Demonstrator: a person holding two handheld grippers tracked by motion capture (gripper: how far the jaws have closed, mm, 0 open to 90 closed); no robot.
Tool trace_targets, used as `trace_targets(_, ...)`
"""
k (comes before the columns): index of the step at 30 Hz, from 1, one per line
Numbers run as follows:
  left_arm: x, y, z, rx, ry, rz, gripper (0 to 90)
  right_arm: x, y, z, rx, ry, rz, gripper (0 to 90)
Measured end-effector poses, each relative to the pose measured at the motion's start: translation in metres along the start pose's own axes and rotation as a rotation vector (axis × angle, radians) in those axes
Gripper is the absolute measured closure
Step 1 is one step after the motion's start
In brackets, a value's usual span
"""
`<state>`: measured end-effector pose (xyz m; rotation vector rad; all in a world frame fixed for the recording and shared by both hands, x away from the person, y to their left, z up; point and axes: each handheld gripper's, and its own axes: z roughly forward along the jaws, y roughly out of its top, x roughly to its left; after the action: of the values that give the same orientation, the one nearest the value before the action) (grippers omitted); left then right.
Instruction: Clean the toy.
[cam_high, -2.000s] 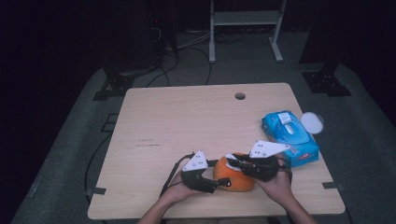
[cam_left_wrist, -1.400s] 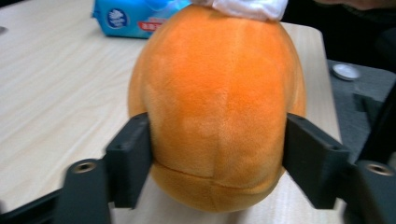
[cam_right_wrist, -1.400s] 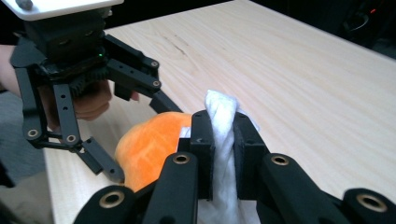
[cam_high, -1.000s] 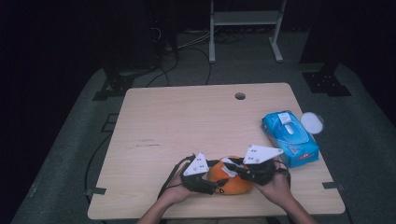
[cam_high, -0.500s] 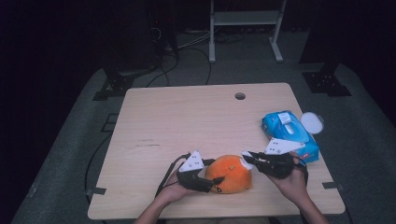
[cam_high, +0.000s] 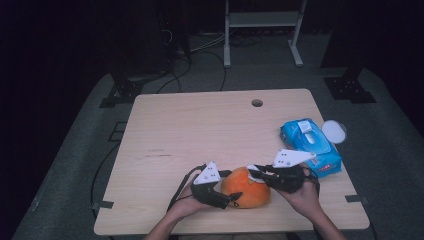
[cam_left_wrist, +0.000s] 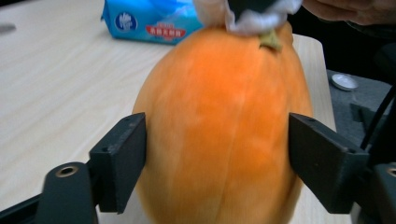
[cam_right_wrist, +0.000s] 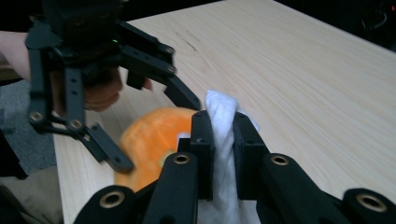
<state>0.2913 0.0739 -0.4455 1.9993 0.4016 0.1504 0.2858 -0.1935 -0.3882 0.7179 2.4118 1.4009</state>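
So I've got the orange pumpkin (cam_high: 247, 187) sitting at the near edge of the desk (cam_high: 200, 130), right between my two hands. My left claw (cam_high: 226, 199) has its jaws on either side of the pumpkin, one flank each, and they've just been opening up; in the left gripper view the pumpkin (cam_left_wrist: 224, 126) sits squarely between the two black pads, with the left pad right at the skin and the right one just beside it, so I'd call it spread around the thing rather than squeezing it. My right claw (cam_high: 260, 176) is pressed together on a white wipe (cam_right_wrist: 222, 140), which is bunched up and pinched tight between the pads, sticking out past the tips. That wipe is down on the top of the pumpkin by the little stem (cam_left_wrist: 272, 41), just ahead of my left claw's view. From the right claw's camera the pumpkin (cam_right_wrist: 154, 140) is below and a bit left of the wipe, and my left claw (cam_right_wrist: 121, 135) shows beyond it with its jaws splayed. Off past my right claw there's a blue pack of wipes (cam_high: 310, 146) lying on the desk, well clear of the pumpkin, with a small white round lid (cam_high: 334, 131) just past the pack.
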Motion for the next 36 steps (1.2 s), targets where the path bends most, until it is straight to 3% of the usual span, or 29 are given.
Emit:
trace_targets(3,-0.001,-0.001,0.001,0.002,-0.007,0.003,22.6,-0.015,-0.012,-0.007,0.006,-0.005,0.069,80.2)
trace_targets(6,-0.003,0.0,0.003,0.013,-0.011,0.008,22.4,-0.017,-0.016,-0.007,0.007,-0.005,0.099,80.2)
trace_targets(13,-0.007,0.0,0.004,0.028,-0.005,0.027,22.3,0.002,-0.002,0.006,-0.007,0.021,0.043,79.9)
trace_targets(16,-0.008,0.0,0.002,0.019,-0.005,0.03,26.2,-0.005,-0.003,0.003,0.005,0.005,0.05,80.0)
trace_targets(18,-0.011,0.002,0.003,0.023,-0.013,0.054,26.2,-0.011,-0.007,-0.001,0.014,-0.014,0.071,79.9)
trace_targets(20,-0.013,0.003,0.003,0.027,-0.017,0.074,25.7,-0.013,-0.011,-0.002,0.009,0.004,0.09,80.0)
trace_targets(21,-0.013,0.003,0.002,0.028,-0.021,0.076,24.3,-0.011,-0.011,-0.002,0.014,0.008,0.076,80.0)
trace_targets(24,-0.005,0.003,-0.001,0.018,-0.016,0.042,16.1,-0.009,-0.009,-0.001,0.023,0.023,0.052,80.0)
trace_targets(26,0.001,0.0,0.0,0.024,-0.025,-0.022,10.7,-0.01,-0.01,-0.001,0.027,0.027,0.046,80.0)
trace_targets(28,0.005,-0.004,0.004,0.035,-0.056,-0.075,10.9,-0.012,-0.012,-0.003,0.03,0.034,0.058,80.0)
trace_targets(29,0.004,-0.004,0.005,0.028,-0.063,-0.075,15.3,-0.014,-0.013,-0.004,0.03,0.035,0.06,80.0)
trace_targets(32,-0.006,0.003,0.004,0.029,-0.023,-0.029,25.5,-0.014,-0.011,-0.004,0.03,0.024,0.064,80.0)
trace_targets(35,-0.019,0.011,0.006,0.03,0.005,0.028,28.5,-0.003,0.0,-0.001,0.014,0.029,0.034,80.1)
trace_targets(36,-0.023,0.013,0.007,0.036,0.015,0.049,28.5,0.003,0.005,0.001,0.016,0.032,0.004,80.1)
